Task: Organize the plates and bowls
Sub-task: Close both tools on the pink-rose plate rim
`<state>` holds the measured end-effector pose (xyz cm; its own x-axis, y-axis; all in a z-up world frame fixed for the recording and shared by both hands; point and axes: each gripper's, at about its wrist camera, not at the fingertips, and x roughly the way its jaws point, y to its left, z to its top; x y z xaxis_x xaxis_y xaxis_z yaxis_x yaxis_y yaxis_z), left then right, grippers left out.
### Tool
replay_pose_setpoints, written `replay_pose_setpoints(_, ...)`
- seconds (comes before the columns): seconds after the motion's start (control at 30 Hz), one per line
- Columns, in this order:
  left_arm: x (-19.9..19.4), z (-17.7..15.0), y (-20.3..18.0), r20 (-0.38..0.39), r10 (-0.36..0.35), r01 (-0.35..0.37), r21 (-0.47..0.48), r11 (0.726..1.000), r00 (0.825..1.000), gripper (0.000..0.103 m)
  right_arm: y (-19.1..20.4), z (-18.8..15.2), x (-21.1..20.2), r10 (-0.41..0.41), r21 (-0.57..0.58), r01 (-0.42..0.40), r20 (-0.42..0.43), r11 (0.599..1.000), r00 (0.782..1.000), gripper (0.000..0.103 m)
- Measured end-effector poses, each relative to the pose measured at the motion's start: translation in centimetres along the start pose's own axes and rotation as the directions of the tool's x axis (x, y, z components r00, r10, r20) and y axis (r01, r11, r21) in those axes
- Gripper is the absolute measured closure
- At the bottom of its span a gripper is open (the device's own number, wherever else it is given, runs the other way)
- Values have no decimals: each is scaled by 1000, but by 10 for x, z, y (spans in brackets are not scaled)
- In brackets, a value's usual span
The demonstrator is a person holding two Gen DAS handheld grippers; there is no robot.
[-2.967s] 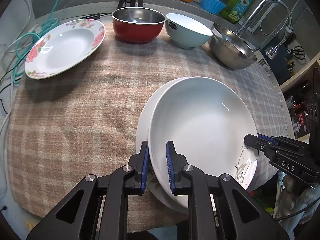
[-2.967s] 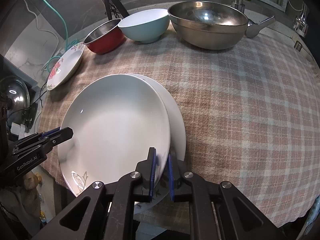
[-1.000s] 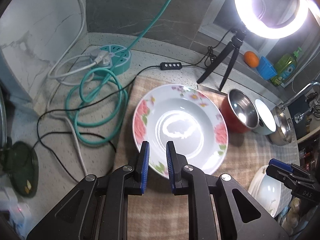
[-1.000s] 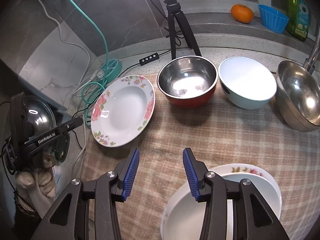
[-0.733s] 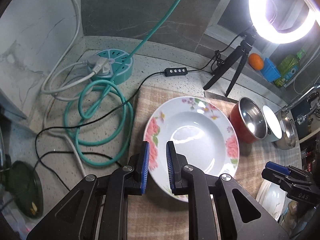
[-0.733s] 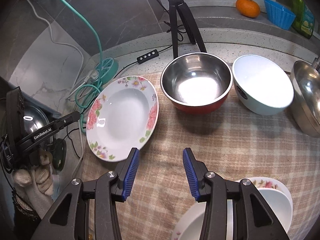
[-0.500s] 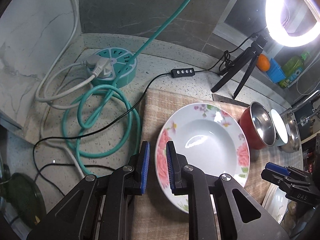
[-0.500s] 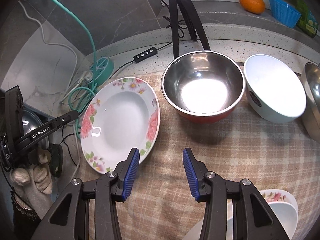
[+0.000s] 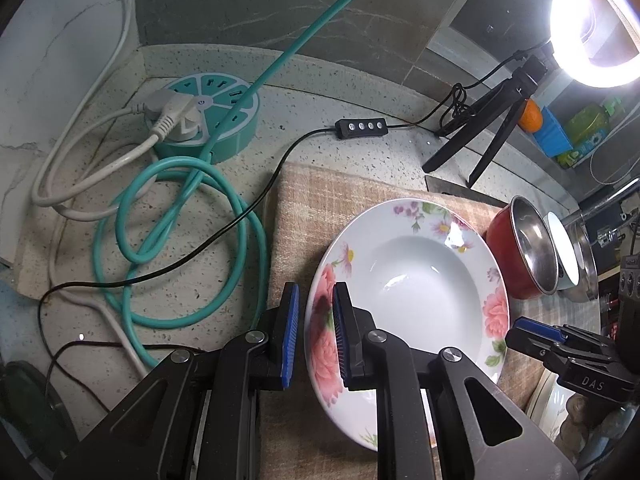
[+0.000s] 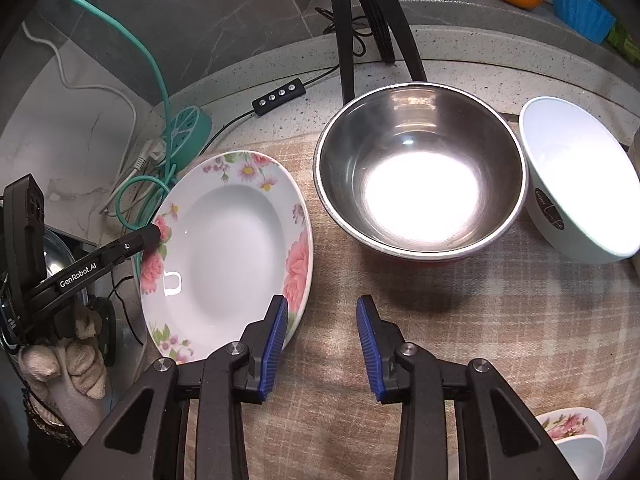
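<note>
The floral plate lies at nine o'clock of the red steel bowl on the tabletop. Left tool straddles its rim, unclenched; right tool is closing, nothing between.

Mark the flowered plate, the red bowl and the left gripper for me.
flowered plate [image 10: 232, 248], right wrist view, on its white well.
red bowl [image 10: 420, 184], right wrist view, on its steel inside.
left gripper [image 9: 314, 334], left wrist view, midway between the blue pads, over the plate's near rim.
</note>
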<state>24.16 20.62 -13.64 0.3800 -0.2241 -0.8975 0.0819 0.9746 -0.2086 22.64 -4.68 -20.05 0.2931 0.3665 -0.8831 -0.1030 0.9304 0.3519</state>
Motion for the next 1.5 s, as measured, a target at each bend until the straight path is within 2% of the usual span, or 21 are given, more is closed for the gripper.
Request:
replay_pose_setpoints(0.17, 4, 1, -1, -6, 4, -4, 13, 1000, 1000, 88, 5, 3, 5, 3, -11, -3, -12, 1000, 1000, 82)
replay_pose_setpoints(0.23, 5, 2, -1, -9, -3, 3, 17, 1000, 1000, 91, 7, 4, 6, 2, -11, -2, -13, 1000, 1000, 82)
replay_pose_setpoints(0.5, 5, 3, -1, -7, -2, 2, 21, 1000, 1000, 91, 11, 6, 10, 17, -16, -17, -24, 1000, 1000, 92)
replay_pose_setpoints(1.13, -6, -5, -11, 9, -2, 2, 0, 1000, 1000, 92, 11, 1, -2, -8, -13, 8, 0, 1000, 1000, 92)
replay_pose_setpoints(1.5, -31, -13, -21, 39, -17, 17, -9, 1000, 999, 92, 9, -12, -26, 23, -8, -22, 20, 1000, 1000, 92)
